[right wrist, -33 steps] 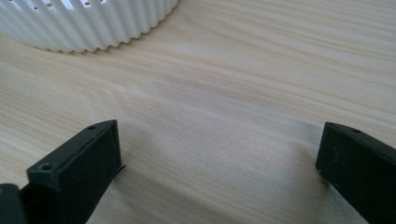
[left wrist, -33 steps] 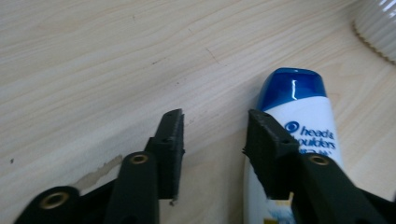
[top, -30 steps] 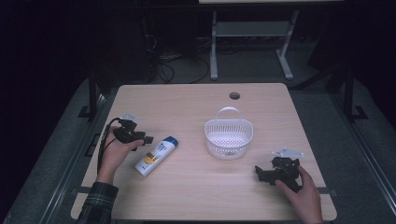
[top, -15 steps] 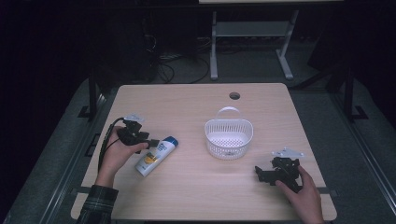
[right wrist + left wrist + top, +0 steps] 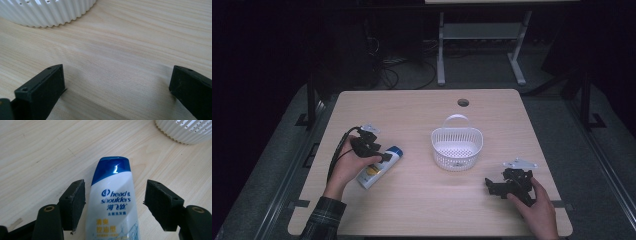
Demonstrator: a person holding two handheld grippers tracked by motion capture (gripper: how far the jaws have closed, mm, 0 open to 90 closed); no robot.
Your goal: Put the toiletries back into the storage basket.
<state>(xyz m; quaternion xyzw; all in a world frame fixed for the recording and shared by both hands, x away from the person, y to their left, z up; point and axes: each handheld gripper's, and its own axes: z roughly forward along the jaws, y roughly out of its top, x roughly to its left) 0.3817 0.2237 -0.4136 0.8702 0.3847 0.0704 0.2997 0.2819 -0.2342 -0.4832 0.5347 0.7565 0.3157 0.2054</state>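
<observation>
**Left gripper lining up on the shampoo bottle**

So the shampoo bottle [image 5: 112, 205] is lying flat on the counter [image 5: 422, 205], left of the white basket [image 5: 457, 147], blue cap pointing roughly toward it. Looks like a smooth, glossy plastic bottle, so my guess is it's stiff enough but a bit slippery, and not too heavy. I'd grab it across the white body below the cap, where the sides look widest and flattest, not on the tapered cap end.

The left gripper [image 5: 115, 203] has just been opening its jaws, and they now straddle the bottle with a gap on each side: the left pad sits close, the right one clearly apart. Nothing gripped yet.

The right gripper [image 5: 117, 87] sits wide open over bare wood near the basket, holding nothing.
</observation>
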